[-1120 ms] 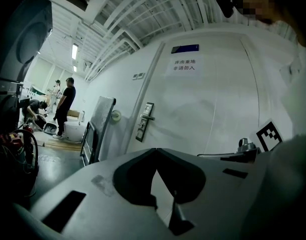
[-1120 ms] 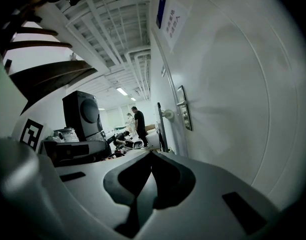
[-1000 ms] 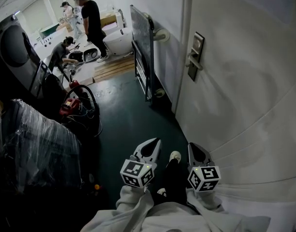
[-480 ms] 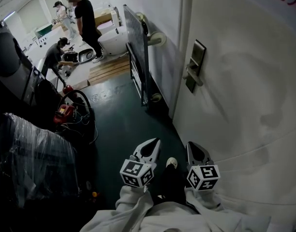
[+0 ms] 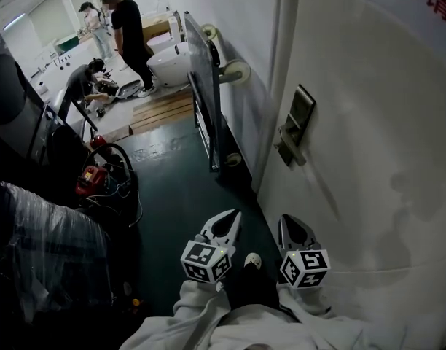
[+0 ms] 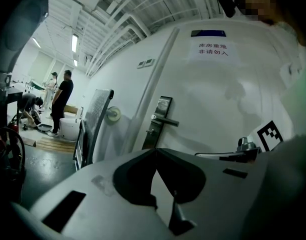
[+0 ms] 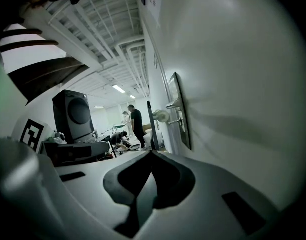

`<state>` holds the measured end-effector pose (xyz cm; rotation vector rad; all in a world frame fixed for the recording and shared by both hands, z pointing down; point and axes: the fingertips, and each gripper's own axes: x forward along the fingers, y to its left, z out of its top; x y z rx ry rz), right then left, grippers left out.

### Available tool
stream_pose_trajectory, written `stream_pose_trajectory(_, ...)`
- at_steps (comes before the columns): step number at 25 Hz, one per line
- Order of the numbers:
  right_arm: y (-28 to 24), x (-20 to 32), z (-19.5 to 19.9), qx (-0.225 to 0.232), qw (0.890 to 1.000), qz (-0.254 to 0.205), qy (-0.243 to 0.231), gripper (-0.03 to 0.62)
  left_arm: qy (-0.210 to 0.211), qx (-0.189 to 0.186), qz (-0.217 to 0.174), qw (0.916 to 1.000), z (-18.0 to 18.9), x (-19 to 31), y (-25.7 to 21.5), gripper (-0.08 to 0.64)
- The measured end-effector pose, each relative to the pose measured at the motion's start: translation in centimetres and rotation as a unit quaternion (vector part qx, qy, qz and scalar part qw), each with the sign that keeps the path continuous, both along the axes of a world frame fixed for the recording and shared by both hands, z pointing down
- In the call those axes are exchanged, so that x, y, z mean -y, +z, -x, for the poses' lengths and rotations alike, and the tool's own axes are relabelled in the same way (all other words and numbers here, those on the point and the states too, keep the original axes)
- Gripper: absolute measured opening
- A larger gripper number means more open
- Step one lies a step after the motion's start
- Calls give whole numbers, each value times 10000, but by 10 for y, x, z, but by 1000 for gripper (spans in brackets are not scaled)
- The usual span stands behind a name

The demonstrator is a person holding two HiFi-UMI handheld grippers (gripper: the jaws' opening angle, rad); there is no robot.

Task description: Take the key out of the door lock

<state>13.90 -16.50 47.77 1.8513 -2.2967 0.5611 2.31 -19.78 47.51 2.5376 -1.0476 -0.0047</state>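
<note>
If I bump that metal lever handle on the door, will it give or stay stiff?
The metal lever handle looks rigid, so it likely won't flex. Mounted on the dark lock plate, it probably pivots down when pressed.

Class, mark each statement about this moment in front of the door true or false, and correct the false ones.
1. The left gripper and right gripper are both shut, with nothing between their jaws. True.
2. The left gripper grips the handle. False: it is well short of the door handle and touches nothing.
3. The door stands at the right of the head view. True.
4. No other people are in view. False: a standing person and a crouching person are in the background.
</note>
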Motion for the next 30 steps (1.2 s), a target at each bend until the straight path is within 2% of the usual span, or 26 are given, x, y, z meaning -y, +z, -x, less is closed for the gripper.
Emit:
stream_pose_trajectory(13,-2,66,-40,10,10000,-96,1,52,28,18,-94,10000,-41,66,-3,14)
stream_pose_trajectory(23,5,80,-50,7,9999,-119,58,52,188,-26,-49,9998,-61,82,6,14)
stream_pose_trajectory(30,12,78,-50,-9,9998,-81,174,52,367,-166,124,9991,-68,80,16,14)
